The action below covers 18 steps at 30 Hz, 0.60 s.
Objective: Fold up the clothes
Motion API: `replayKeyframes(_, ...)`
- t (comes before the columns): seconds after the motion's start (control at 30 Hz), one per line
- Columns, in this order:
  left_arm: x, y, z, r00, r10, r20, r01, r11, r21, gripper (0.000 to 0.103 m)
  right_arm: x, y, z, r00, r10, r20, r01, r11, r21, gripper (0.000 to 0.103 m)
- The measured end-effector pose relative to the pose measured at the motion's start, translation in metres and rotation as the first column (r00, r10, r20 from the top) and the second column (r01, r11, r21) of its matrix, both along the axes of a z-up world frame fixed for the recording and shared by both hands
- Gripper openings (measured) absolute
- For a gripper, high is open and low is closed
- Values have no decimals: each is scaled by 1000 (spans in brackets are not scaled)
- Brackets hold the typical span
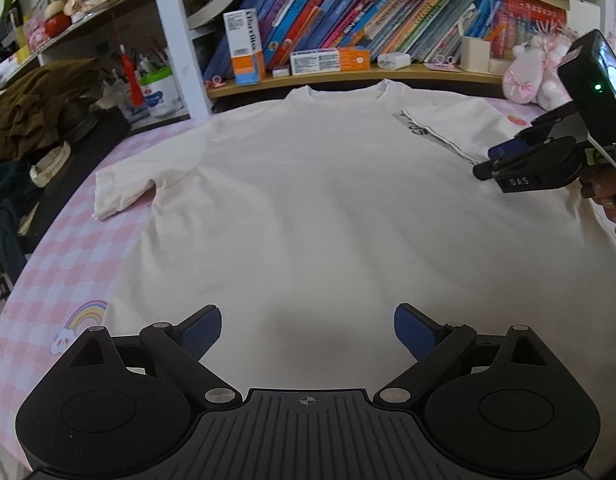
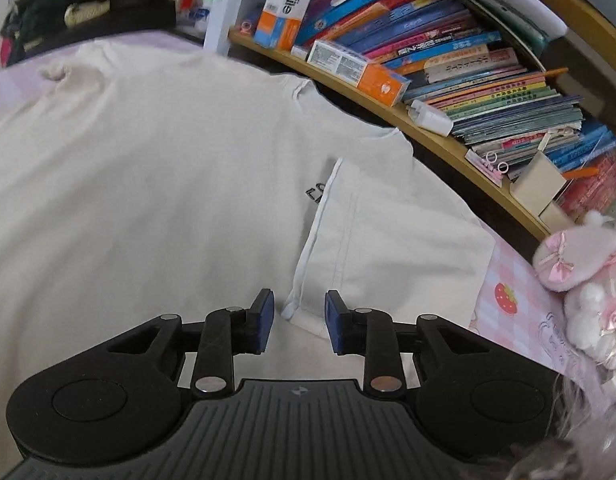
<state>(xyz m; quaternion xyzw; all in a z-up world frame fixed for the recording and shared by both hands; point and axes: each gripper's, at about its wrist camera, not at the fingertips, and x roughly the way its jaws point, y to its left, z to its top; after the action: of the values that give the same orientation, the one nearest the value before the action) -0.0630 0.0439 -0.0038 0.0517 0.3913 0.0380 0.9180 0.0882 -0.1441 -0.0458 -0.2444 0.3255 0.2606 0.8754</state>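
Observation:
A white T-shirt (image 1: 308, 200) lies flat on the pink checked table cover (image 1: 68, 264), collar toward the bookshelf. Its right sleeve (image 2: 387, 240) is folded inward over the chest and partly covers a dark print (image 2: 313, 194). The left sleeve (image 1: 120, 188) lies spread out. My right gripper (image 2: 300, 320) hovers low over the folded sleeve's near corner. Its blue pads stand a little apart and the corner lies just ahead between them, unpinched. In the left wrist view the right gripper (image 1: 489, 160) shows at the shirt's right edge. My left gripper (image 1: 308, 330) is wide open above the shirt's lower half and holds nothing.
A wooden bookshelf (image 1: 347, 78) with slanted books and boxes runs just behind the collar. Pink plush toys (image 2: 579, 264) sit at the table's right end. A heap of dark clothes (image 1: 40, 108) and a black object (image 1: 80, 148) border the left side.

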Motion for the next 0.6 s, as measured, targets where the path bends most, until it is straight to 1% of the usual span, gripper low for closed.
replayKeyframes(0.1, 0, 1, 0, 1000, 24, -4, -24, 1000, -8, 95, 7, -7, 3, 998, -38, -39, 40, 997, 61, 15)
replayKeyframes(0.13, 1, 0, 0, 1000, 27, -4, -27, 1000, -8, 95, 11, -12, 6, 996, -63, -70, 71, 992, 108, 7)
replayKeyframes(0.17, 1, -1, 0, 1000, 26, -4, -26, 1000, -8, 95, 15, -16, 10, 990, -91, -107, 107, 981, 161, 5)
replayKeyframes(0.23, 2, -4, 0, 1000, 18, -5, -18, 1000, -4, 95, 19, -24, 22, 980, -139, -143, 174, 948, 268, 4)
replayKeyframes(0.27, 2, -7, -1, 1000, 12, -7, -12, 1000, -2, 95, 18, -27, 28, 976, -154, -155, 198, 923, 331, 4)
replayKeyframes(0.3, 3, -9, -1, 1000, 5, -9, -5, 1000, -1, 95, 18, -28, 32, 973, -165, -161, 215, 904, 370, 4)
replayKeyframes(0.33, 3, -11, -2, 1000, -3, -11, 3, 1000, 1, 95, 19, -26, 33, 971, -173, -168, 225, 899, 376, 4)
replayKeyframes(0.47, 4, -20, -1, 999, -38, -12, 38, 999, 16, 95, 29, -19, 13, 946, -207, -248, 281, 907, 313, 5)
replayKeyframes(0.5, 4, -21, -2, 999, -45, -13, 45, 999, 19, 95, 29, -19, 11, 944, -209, -254, 283, 908, 308, 6)
replayKeyframes(0.53, 5, -22, -2, 999, -48, -14, 48, 999, 20, 95, 29, -18, 12, 945, -206, -253, 280, 909, 308, 8)
replayKeyframes(0.6, 5, -23, -2, 999, -47, -16, 48, 999, 20, 95, 28, -18, 14, 949, -172, -263, 253, 914, 316, 26)
